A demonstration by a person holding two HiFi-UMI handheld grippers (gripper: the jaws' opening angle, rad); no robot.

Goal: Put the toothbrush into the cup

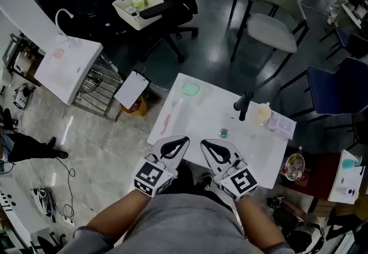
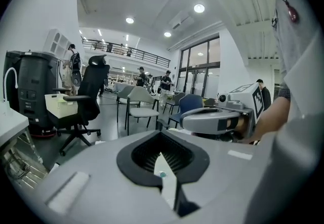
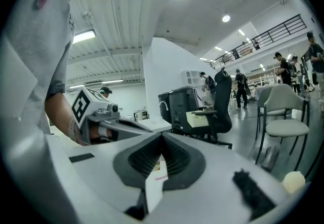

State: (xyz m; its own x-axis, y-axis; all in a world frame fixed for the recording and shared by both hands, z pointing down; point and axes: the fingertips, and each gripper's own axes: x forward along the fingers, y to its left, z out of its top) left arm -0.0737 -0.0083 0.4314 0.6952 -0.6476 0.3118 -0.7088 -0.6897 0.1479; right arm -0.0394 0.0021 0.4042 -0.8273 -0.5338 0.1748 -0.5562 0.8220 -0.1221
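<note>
white surface [image 1: 259, 149] seen from above, with the task's things toward its left side. pink toothbrush [image 1: 167, 120] lies flat near the left edge, lengthwise along that edge, apart from both hand-held grippers and outside the cup. left hand-held gripper [image 1: 185, 140] hovers over the near edge of the surface; in the left gripper view its jaws meet at the tips [image 2: 161, 133] with nothing between them. pale green cup [image 1: 191, 89] stands at the far left corner of the surface, beyond the far end of the toothbrush and not touching it. right hand-held gripper [image 1: 203, 143] is just beside the left one, tips pointing toward each other; in the right gripper view its jaws are likewise closed [image 3: 162, 136] and empty. small teal object [image 1: 223, 132] sits mid-surface, ahead of the right hand-held gripper. black object [image 1: 244, 104], cream-coloured cup [image 1: 261, 113] and clear box [image 1: 280, 125] are grouped at the far right corner.
</note>
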